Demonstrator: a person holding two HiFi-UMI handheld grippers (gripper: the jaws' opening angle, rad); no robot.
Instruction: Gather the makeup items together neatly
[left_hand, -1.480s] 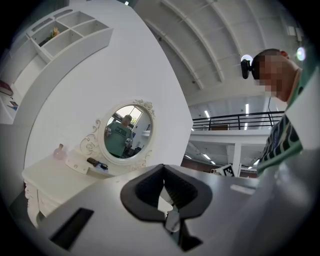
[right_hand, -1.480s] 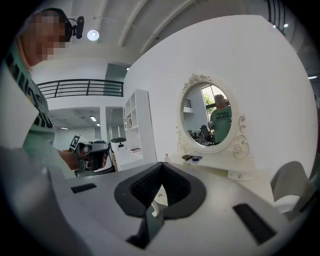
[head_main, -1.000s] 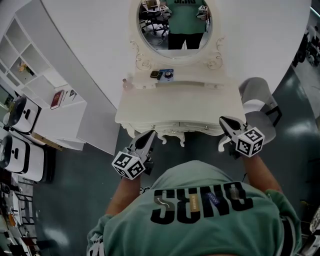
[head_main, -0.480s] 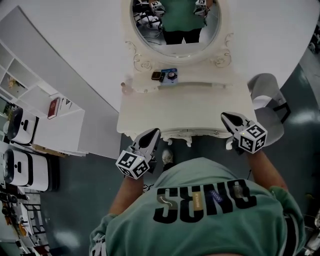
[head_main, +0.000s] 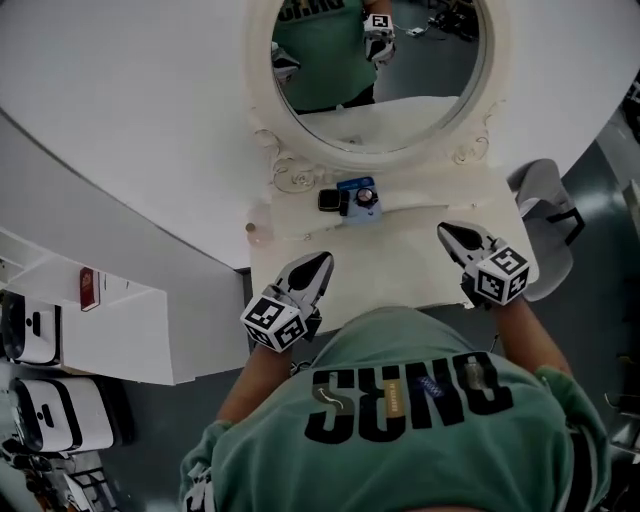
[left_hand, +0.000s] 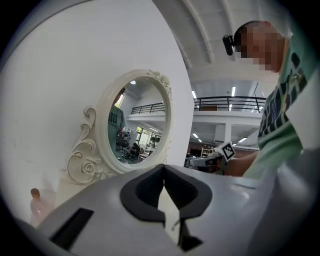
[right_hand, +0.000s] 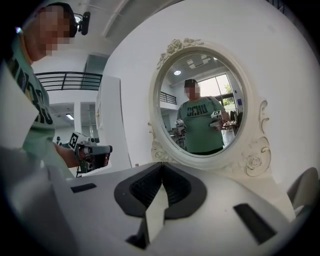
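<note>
Head view: the person in a green shirt stands at a white vanity. Both forearms reach forward, one on each side of the body. The left gripper (head_main: 318, 264) is over the front left edge of the surface (head_main: 400, 265), pointing towards the oval mirror (head_main: 380, 70). The right gripper (head_main: 450, 234) is over the front right corner, angled slightly inward. Neither holds anything. The makeup items sit at the back under the mirror: a dark compact (head_main: 328, 200) touching a blue box (head_main: 360, 196), and a small bottle (head_main: 252, 229) apart at the left edge. All are well ahead of both grippers.

Left gripper view: the fingers (left_hand: 147, 187) are pressed together with nothing between them. The gripper is held about level, with the mirror ahead to the left and the small bottle low left.

Right gripper view: its fingers (right_hand: 147, 186) are likewise closed and empty, facing the mirror.
</note>
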